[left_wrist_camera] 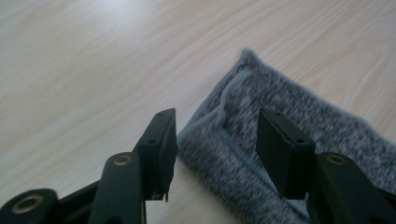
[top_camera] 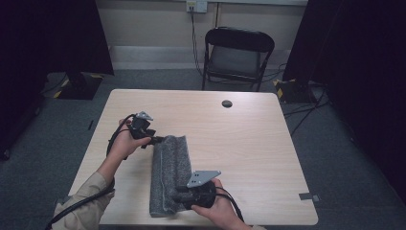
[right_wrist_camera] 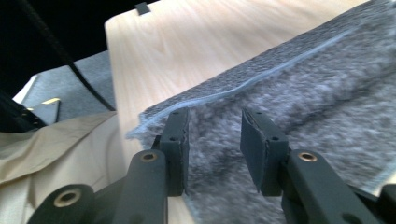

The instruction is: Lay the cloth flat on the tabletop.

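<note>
Desk (top_camera: 249,139) carried folded grey cloth (top_camera: 170,172); left tool (left_wrist_camera: 217,140) spread over far corner, right tool (right_wrist_camera: 215,149) spread over near end, neither pinching.

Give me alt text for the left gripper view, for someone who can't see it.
Two black jaws of the left gripper stand open over the corner of a folded grey cloth, one jaw at the cloth's edge and the other above it, with no pad pressing on the fabric. The cloth lies on a pale wooden table and has a lighter seam along its edge.
</note>
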Motion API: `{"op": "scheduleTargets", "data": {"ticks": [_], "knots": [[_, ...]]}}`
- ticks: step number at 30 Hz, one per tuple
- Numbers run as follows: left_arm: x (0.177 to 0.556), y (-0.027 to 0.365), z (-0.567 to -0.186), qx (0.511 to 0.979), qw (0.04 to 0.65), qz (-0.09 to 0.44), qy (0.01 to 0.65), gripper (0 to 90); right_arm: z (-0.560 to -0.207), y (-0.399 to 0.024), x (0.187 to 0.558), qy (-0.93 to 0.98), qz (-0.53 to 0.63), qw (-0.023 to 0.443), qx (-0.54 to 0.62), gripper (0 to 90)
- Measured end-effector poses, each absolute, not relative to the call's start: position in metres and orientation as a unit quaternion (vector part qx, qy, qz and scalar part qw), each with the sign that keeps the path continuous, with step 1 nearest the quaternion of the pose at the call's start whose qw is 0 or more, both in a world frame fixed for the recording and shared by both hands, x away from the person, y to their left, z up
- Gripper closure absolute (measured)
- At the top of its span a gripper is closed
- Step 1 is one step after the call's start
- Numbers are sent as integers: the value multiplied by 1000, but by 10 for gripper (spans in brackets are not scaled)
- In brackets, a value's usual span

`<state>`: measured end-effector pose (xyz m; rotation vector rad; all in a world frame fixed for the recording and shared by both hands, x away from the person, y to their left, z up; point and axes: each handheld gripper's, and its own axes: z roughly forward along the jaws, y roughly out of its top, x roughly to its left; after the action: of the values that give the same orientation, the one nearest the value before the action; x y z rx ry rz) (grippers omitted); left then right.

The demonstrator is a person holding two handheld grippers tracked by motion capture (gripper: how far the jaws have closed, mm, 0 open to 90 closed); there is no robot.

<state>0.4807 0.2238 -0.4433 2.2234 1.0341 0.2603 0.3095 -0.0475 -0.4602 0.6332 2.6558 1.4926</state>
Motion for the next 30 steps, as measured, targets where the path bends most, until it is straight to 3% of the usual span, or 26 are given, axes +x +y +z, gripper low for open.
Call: {"op": "scheduleTargets", "data": {"ticks": [10,21,25,27,30], "knots": [[473,230,-463,850,342,90,391,592,-449,-6,367,856,465,92,205,570],[471,235,-483,852,347,67,387,719,-485,33,413,885,395,122,216,530],[469,232,-483,856,345,66,379,783,-493,30,413,888,385,121,221,648],[467,230,-483,858,346,62,375,813,-491,28,410,891,380,124,217,773],[465,229,-482,857,350,61,374,828,-489,21,408,890,382,114,220,851]]}}
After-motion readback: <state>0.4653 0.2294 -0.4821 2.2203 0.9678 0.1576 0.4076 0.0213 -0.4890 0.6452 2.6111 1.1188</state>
